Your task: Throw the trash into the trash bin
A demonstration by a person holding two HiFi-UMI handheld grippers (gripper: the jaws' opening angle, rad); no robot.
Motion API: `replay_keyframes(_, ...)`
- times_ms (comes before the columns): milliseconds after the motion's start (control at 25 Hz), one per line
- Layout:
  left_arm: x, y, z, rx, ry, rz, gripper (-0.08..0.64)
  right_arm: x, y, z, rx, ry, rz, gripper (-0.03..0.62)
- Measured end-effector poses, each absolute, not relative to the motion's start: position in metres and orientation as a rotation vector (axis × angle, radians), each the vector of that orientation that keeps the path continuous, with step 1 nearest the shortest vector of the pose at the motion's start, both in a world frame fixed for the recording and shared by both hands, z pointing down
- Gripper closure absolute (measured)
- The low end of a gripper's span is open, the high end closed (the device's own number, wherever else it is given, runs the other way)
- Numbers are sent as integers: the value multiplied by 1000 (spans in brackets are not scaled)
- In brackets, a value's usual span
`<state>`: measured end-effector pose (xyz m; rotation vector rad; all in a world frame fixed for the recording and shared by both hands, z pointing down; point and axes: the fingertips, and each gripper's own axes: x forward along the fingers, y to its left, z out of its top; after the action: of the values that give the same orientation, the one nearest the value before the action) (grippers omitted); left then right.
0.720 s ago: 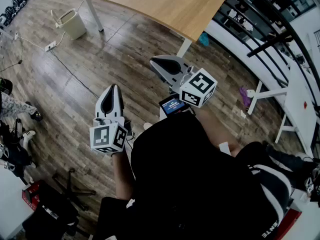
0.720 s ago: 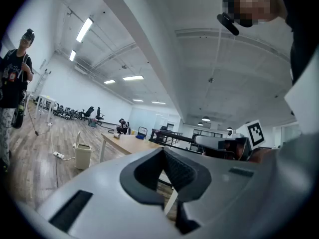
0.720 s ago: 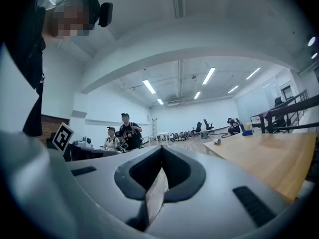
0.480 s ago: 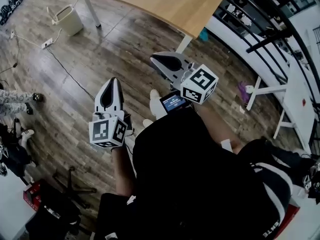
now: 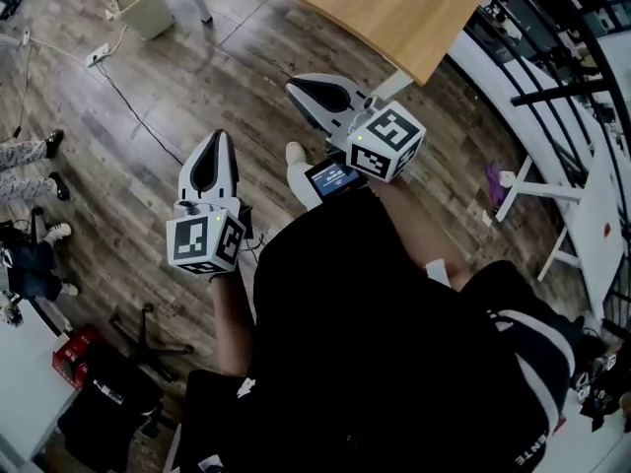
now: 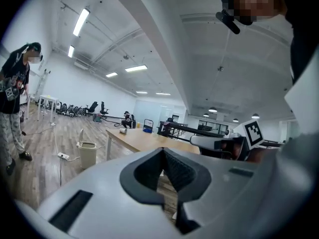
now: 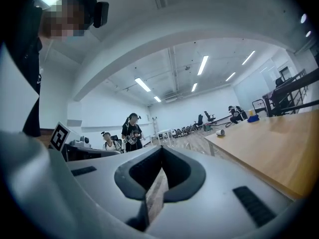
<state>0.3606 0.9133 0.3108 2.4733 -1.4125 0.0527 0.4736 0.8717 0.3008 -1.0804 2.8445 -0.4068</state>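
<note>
Left gripper (image 5: 217,144), right gripper (image 5: 301,89): fingers (image 6: 175,169) together, empty. Trash bin (image 5: 143,6) higher in frame than before.

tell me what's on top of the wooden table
On the wooden table, at its far end: a small white cup or roll and a blue object; the rest seen is bare. The left gripper covers the near part in its own view.

The only readable print was "ENTE", in white capitals on the striped black trouser leg (image 5: 529,448), well below and to the right of the white marker cube (image 5: 386,142) of the right gripper (image 5: 293,87). The small blue screen (image 5: 328,176) just beside that cube showed print too small to read.
</note>
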Motion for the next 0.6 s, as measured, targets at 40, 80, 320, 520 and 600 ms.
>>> replay_keyframes(40, 358, 895, 306, 2481, -1420, 67, 557, 469, 852, 297, -1062, 2839, -404, 597)
replay_keyframes(80, 354, 878, 300, 2490, -1428, 77, 557, 464, 834, 293, -1039, 2838, -397, 597)
replay_keyframes(320, 356, 795, 269, 2513, -1493, 72, 557, 466, 747, 268, -972, 2806, -380, 597)
replay_keyframes(520, 345, 748, 286, 2436, -1567, 151, 557, 464, 687, 291, -947, 2793, -484, 597)
replay_keyframes(600, 336, 731, 291, 2401, -1566, 159, 557, 459, 668, 296, -941, 2783, -518, 597)
